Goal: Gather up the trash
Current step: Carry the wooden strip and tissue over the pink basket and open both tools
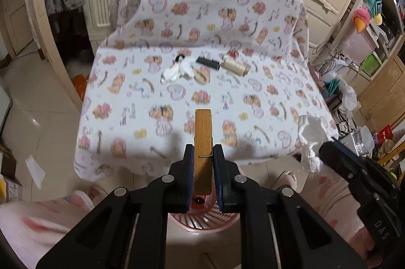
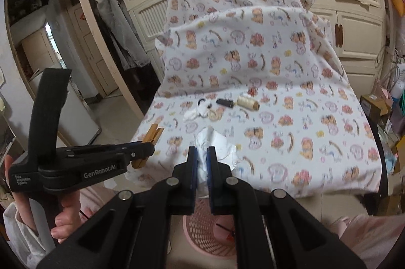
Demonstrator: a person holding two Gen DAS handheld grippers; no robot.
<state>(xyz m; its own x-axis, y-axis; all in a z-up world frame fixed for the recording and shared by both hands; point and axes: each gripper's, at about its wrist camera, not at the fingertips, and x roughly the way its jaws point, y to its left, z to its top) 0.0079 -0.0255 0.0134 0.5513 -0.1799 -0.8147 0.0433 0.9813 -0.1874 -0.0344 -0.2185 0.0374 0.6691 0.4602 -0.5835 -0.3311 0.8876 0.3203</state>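
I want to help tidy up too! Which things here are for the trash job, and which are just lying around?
For the job:
- wooden clothespin, in the left claw
- crumpled white tissue, in the right claw
- pink basket below
- another white tissue on the blanket

Just lying about:
- cream thread spool
- black clip
- cartoon blanket

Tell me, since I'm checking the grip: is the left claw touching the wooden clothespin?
Touching. The left wrist view shows the left claw shut on the wooden clothespin, both blue pads pressed against its sides with no gap.
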